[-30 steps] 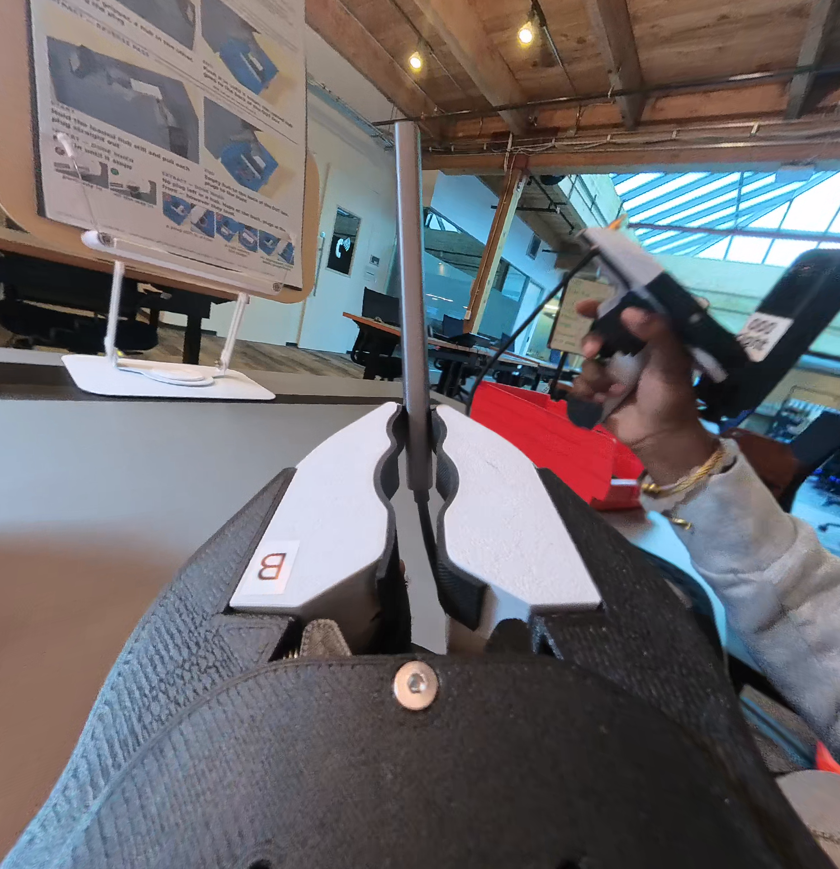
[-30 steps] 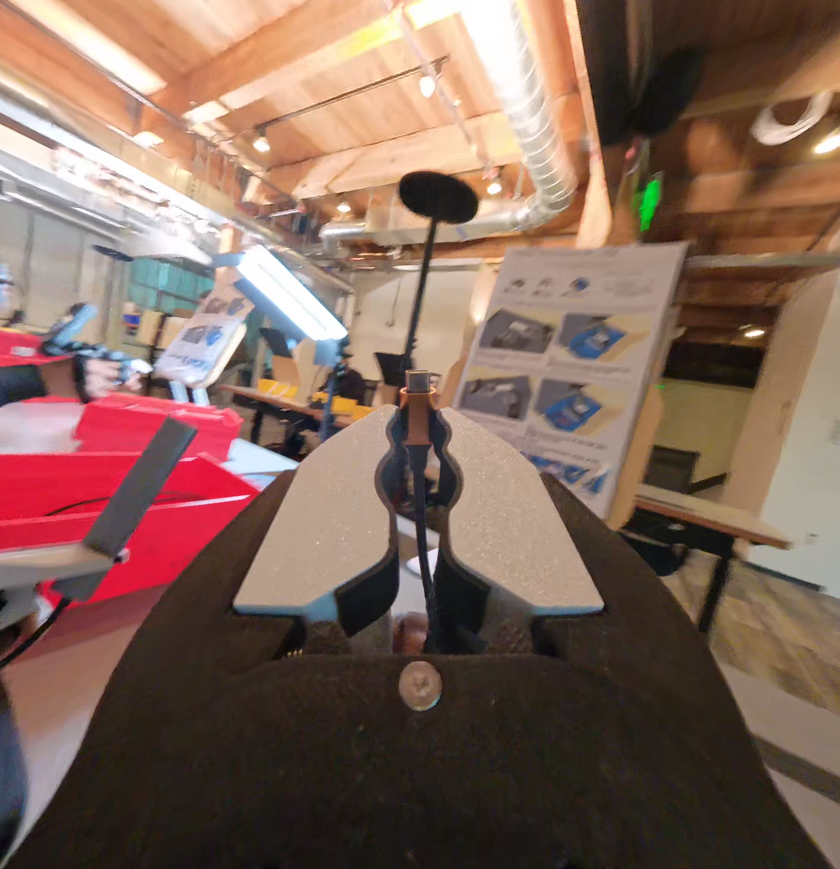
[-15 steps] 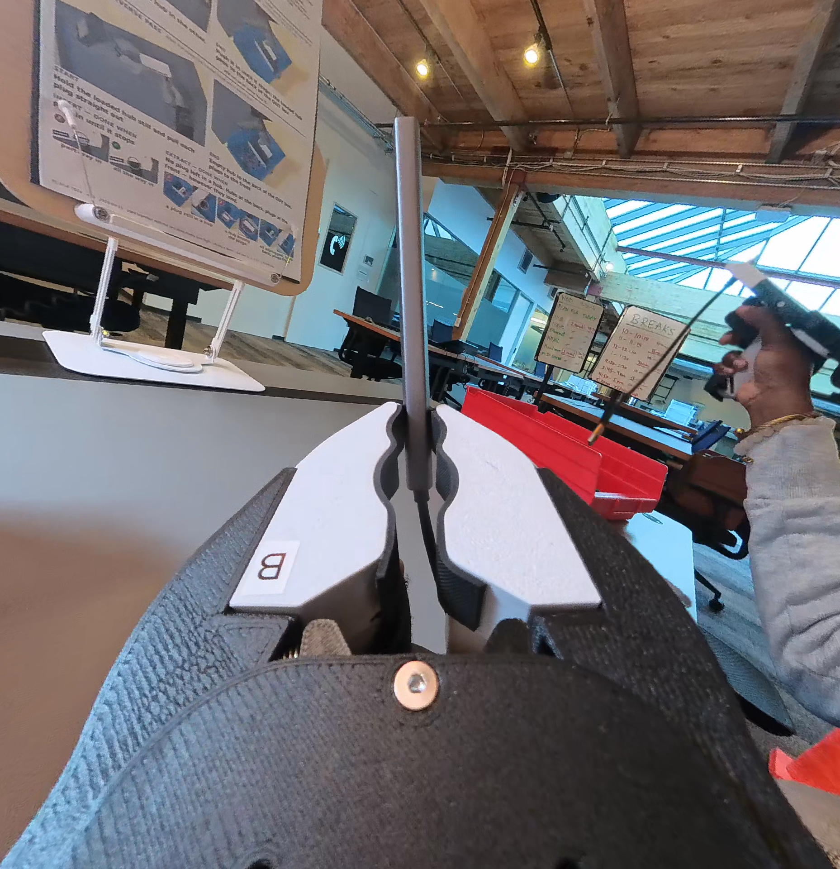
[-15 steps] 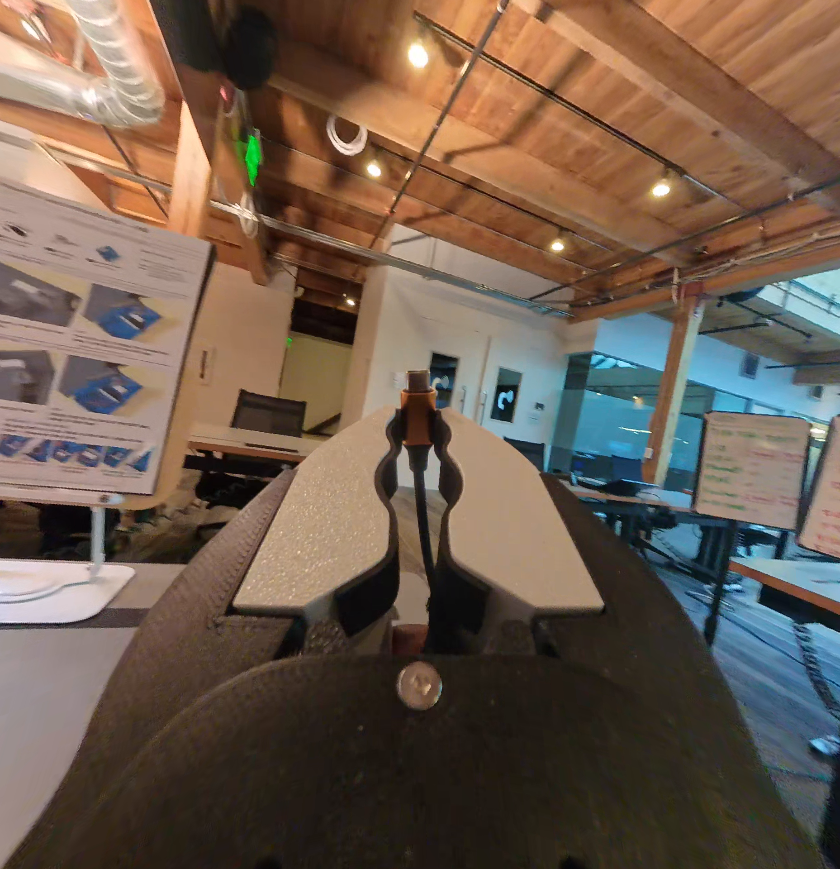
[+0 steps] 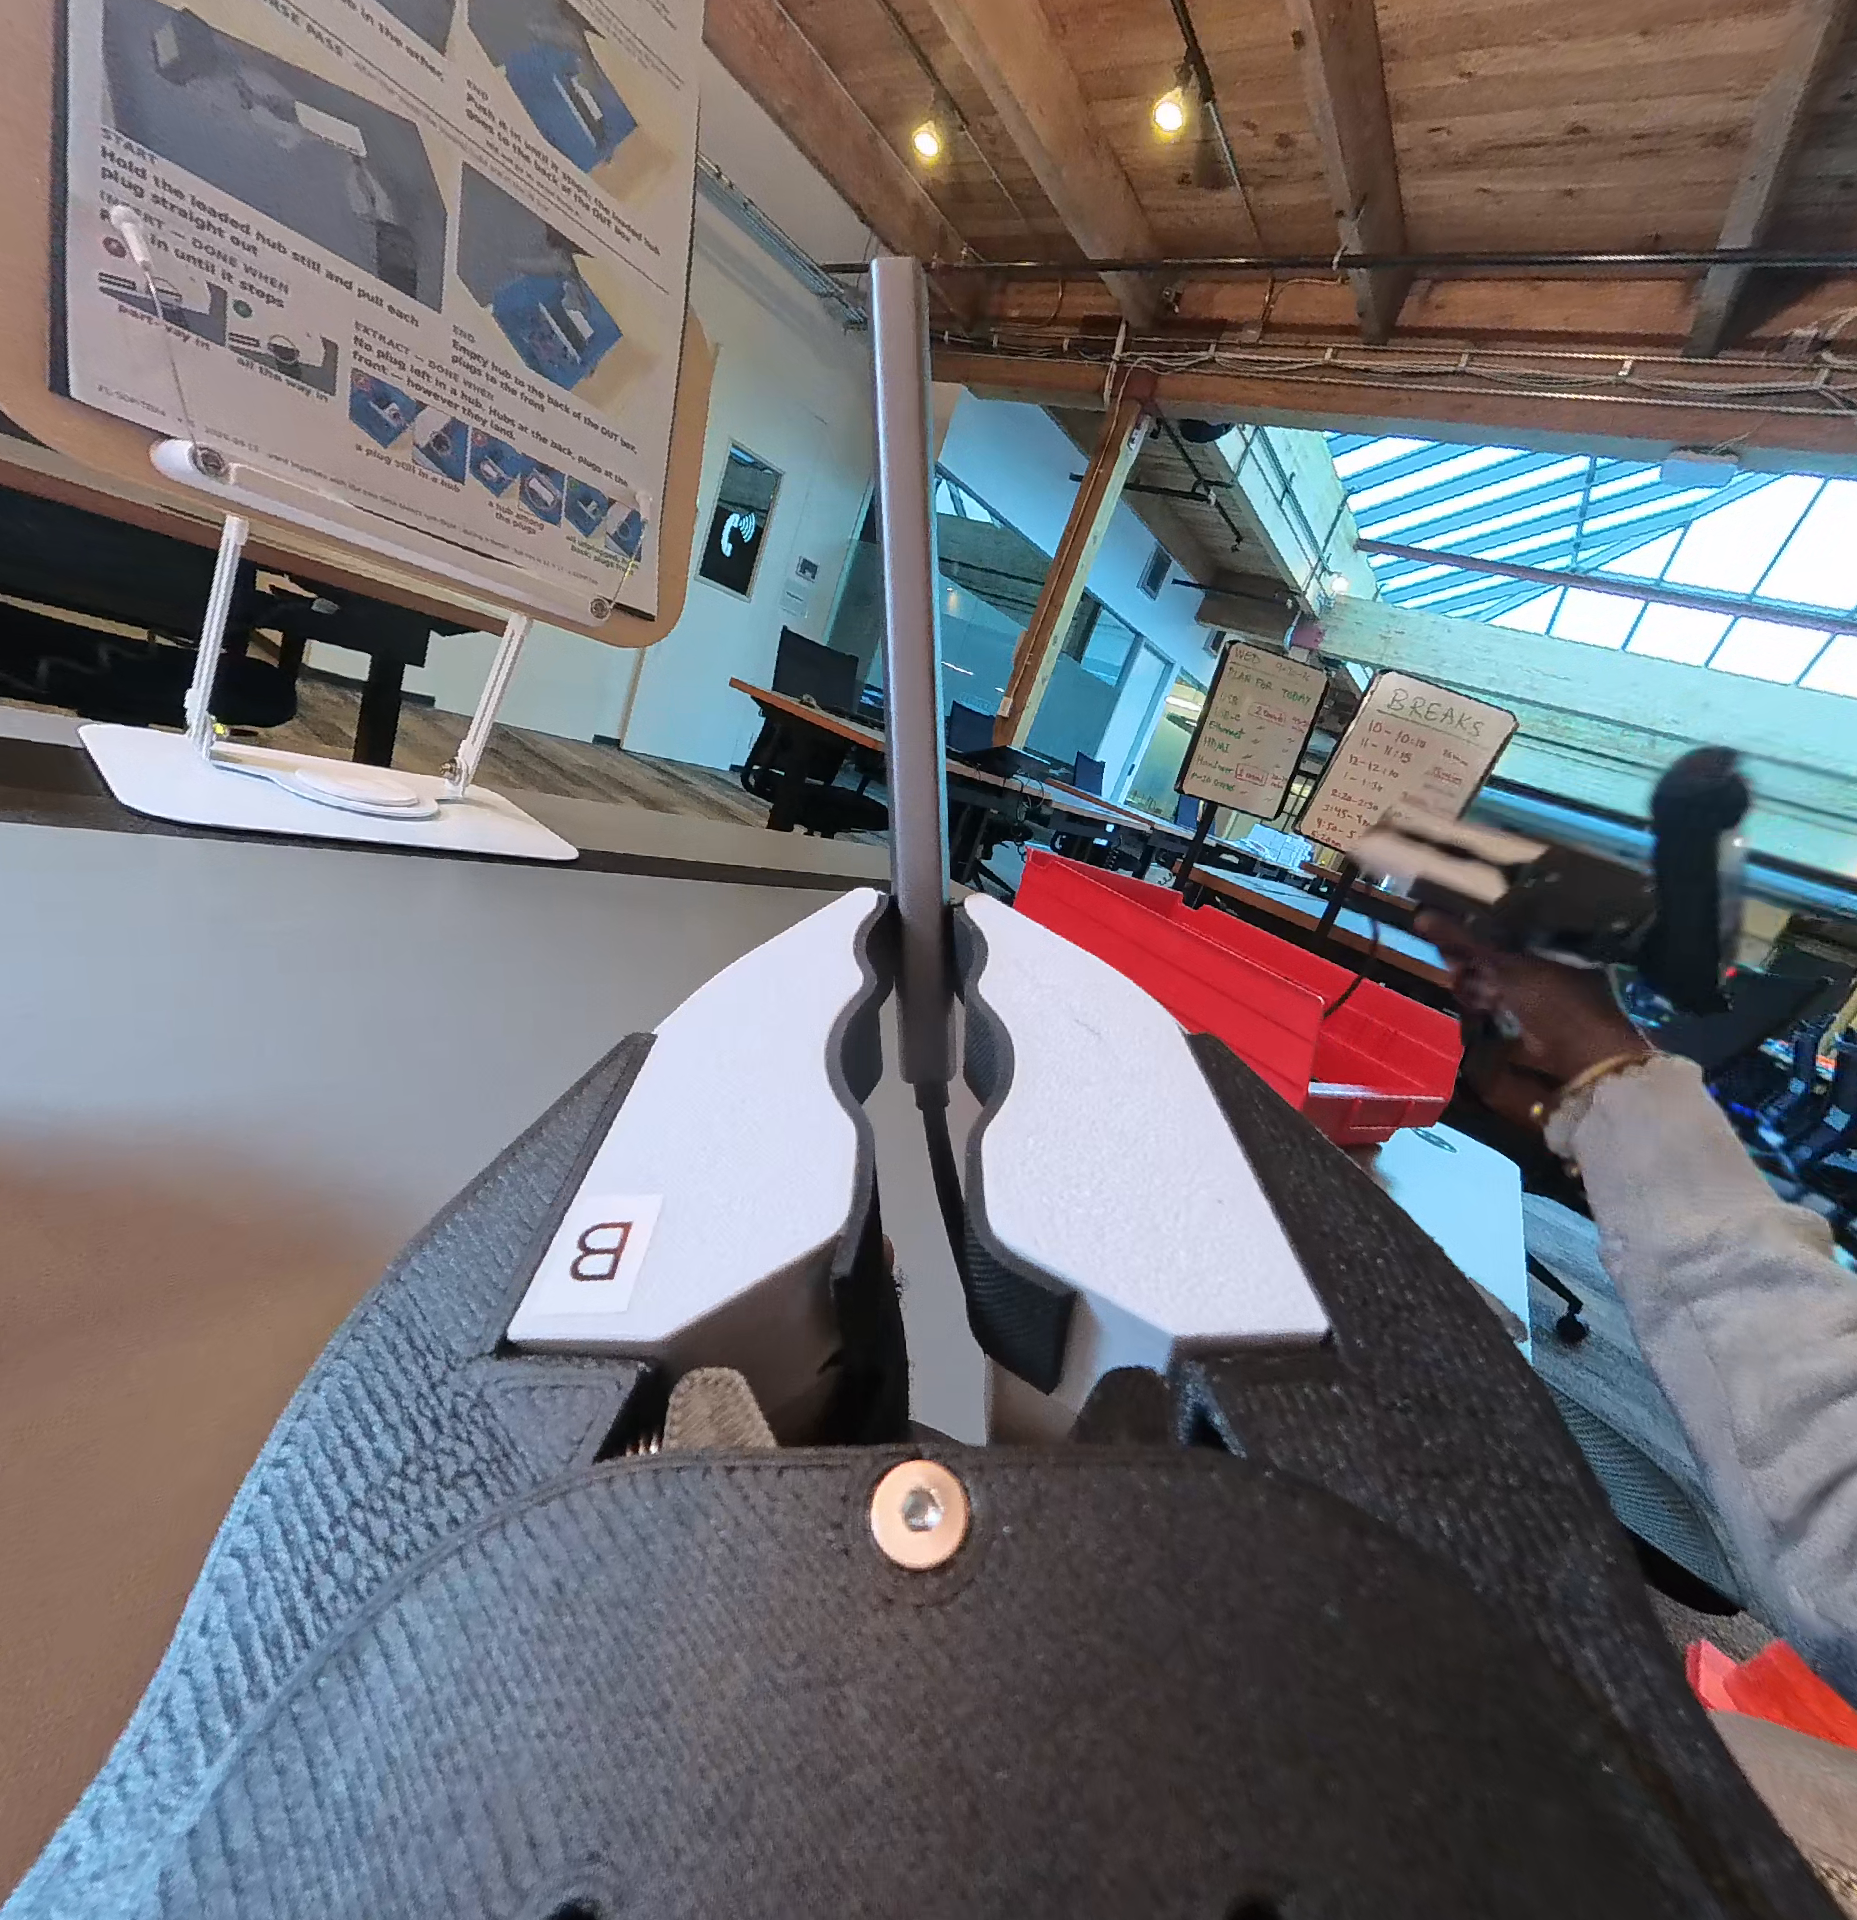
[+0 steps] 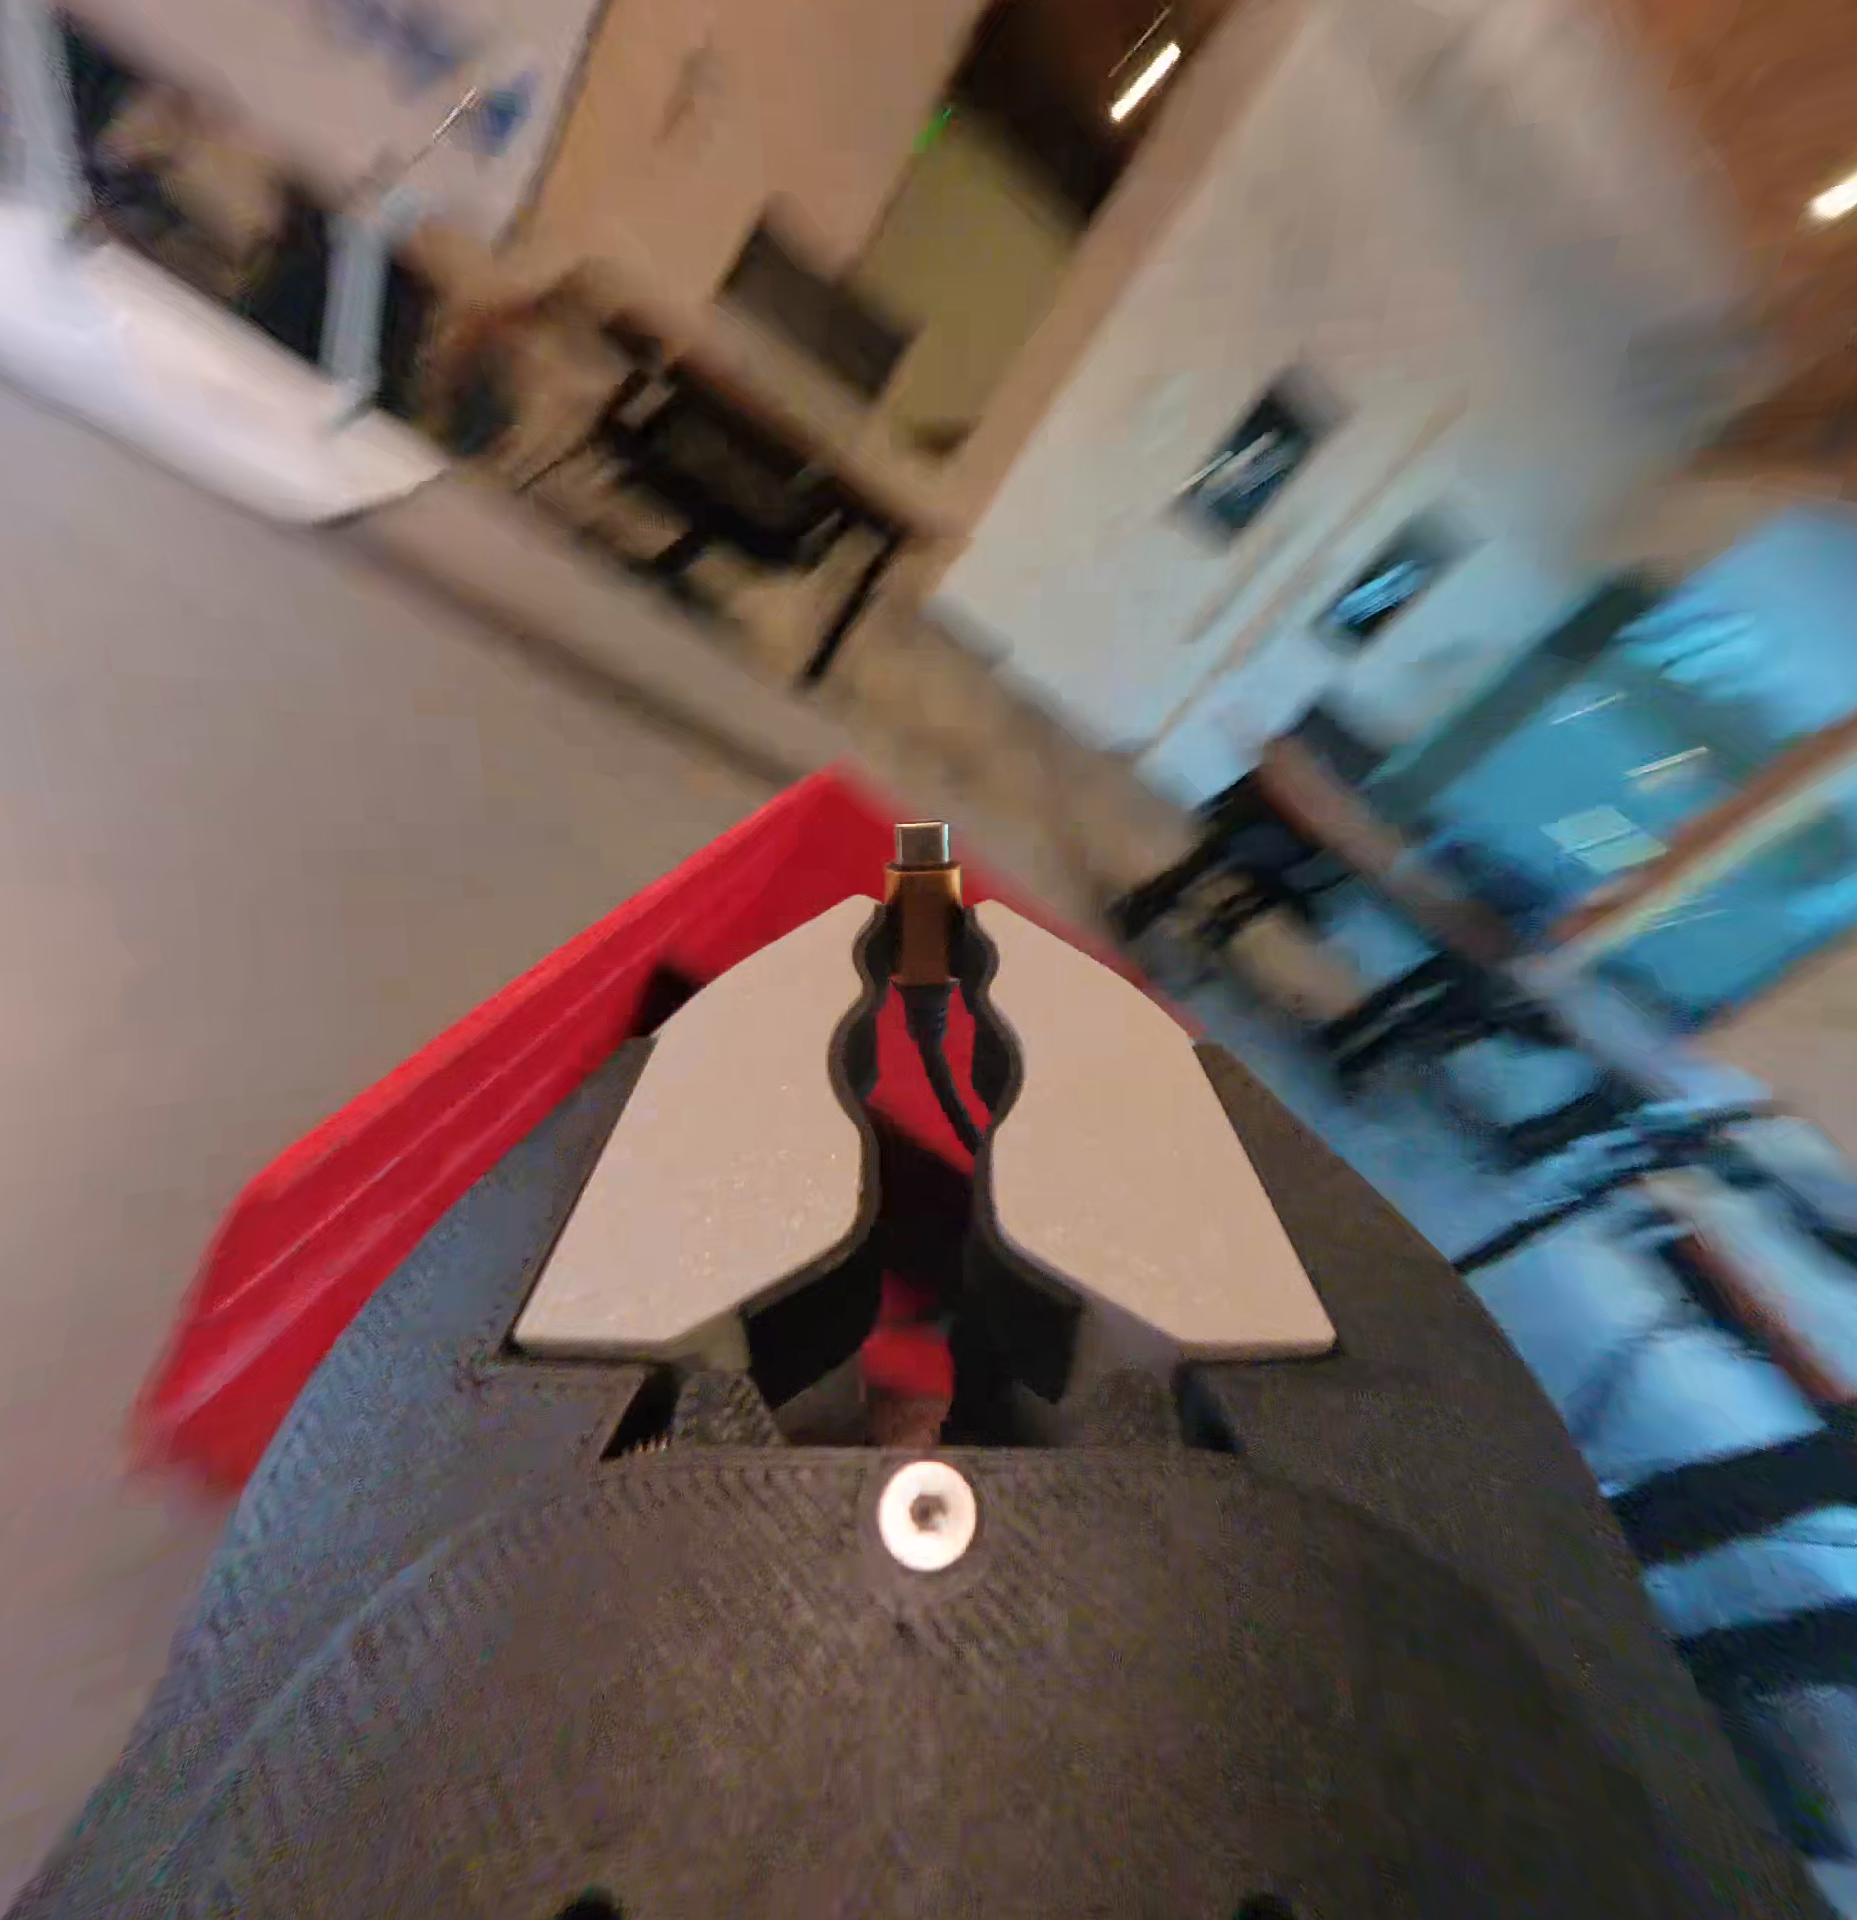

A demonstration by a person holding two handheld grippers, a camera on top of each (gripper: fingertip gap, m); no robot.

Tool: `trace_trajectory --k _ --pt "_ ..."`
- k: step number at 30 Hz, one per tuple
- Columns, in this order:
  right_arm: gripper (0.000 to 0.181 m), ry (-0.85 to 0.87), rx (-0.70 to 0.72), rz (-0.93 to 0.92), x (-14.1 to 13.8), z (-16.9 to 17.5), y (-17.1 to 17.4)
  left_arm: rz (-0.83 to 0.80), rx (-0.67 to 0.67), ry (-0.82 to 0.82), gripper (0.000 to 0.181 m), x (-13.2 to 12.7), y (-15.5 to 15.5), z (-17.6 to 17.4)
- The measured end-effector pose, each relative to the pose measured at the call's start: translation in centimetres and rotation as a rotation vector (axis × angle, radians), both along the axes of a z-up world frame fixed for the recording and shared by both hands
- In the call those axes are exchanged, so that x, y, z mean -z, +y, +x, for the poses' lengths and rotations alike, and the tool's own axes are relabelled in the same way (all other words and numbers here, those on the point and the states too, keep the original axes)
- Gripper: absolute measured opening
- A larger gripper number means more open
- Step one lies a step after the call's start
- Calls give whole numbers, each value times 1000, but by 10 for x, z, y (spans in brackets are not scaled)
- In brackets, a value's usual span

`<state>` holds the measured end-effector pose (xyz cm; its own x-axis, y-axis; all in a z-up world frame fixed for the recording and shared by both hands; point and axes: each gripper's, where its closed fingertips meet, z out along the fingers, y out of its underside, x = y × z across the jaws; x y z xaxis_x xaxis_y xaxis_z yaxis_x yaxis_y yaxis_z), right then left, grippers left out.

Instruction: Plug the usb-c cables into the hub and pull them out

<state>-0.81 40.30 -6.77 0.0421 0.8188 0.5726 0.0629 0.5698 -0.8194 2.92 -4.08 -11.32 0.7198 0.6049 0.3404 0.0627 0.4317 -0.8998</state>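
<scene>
Above a grey tabletop [image 5: 280, 987] in an open-plan workshop, the left gripper [image 5: 919, 914] clamps the lower end of a slim dark grey usb-c hub [image 5: 903, 582], seen edge-on, which stands upright out of the closed white fingers [image 5: 737, 1122] toward a timber-beamed ceiling; a thin black lead [image 5: 950, 1174] runs down from the hub's base between the fingers. To the right in the left wrist view, the person's hand [image 5: 1526, 1023], in a grey sleeve [image 5: 1734, 1320] with a gold bracelet, carries the right gripper [image 5: 1423, 857], blurred and well apart from the hub. Seen from its own camera, the right gripper [image 6: 922, 906] pinches the copper-coloured shell of a usb-c cable [image 6: 922, 925] at the tips of its fingers [image 6: 1100, 1143], the silver plug poking just past them and the black cord curving back through the gap. A red bin [image 6: 508, 1070] lies directly beyond that gripper in the right wrist view, whose background is heavily smeared by motion; the same red bin [image 5: 1194, 966] sits on the table's far right in the left wrist view. An instruction board [image 5: 363, 260] on a white stand [image 5: 311, 790] occupies the table's far left, and two handwritten whiteboards [image 5: 1329, 748] stand among desks behind.
</scene>
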Motion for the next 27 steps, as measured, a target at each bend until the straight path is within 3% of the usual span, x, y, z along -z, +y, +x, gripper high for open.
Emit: trace_trajectory --k 2,5,8,12,16,19,21,24,27 --pt "14 -276 -86 -124 55 -8 -11 3 1 0 10 0 0 0" --pt "18 -540 -66 -254 106 -15 -8 5 0 0 10 0 0 0" --pt "45 -672 -87 -409 131 -20 -15 2 2 -4 10 0 0 0" --pt "75 -498 -3 -420 107 -27 -4 5 3 -8 10 1 0 -1" --pt "83 -121 5 -473 37 -15 -11 21 5 -7 10 0 -2 -1" --pt "68 92 -207 -566 -13 0 -67 22 7 -4 10 -1 -2 0" --pt "53 96 -509 -624 -32 11 -139 2 34 25 10 -3 3 5" --pt "57 -80 -994 -704 -34 42 -257 -84 109 98 10 -4 20 18" --pt "56 -128 -1173 -624 -22 66 -324 -182 189 186 10 -3 39 34"
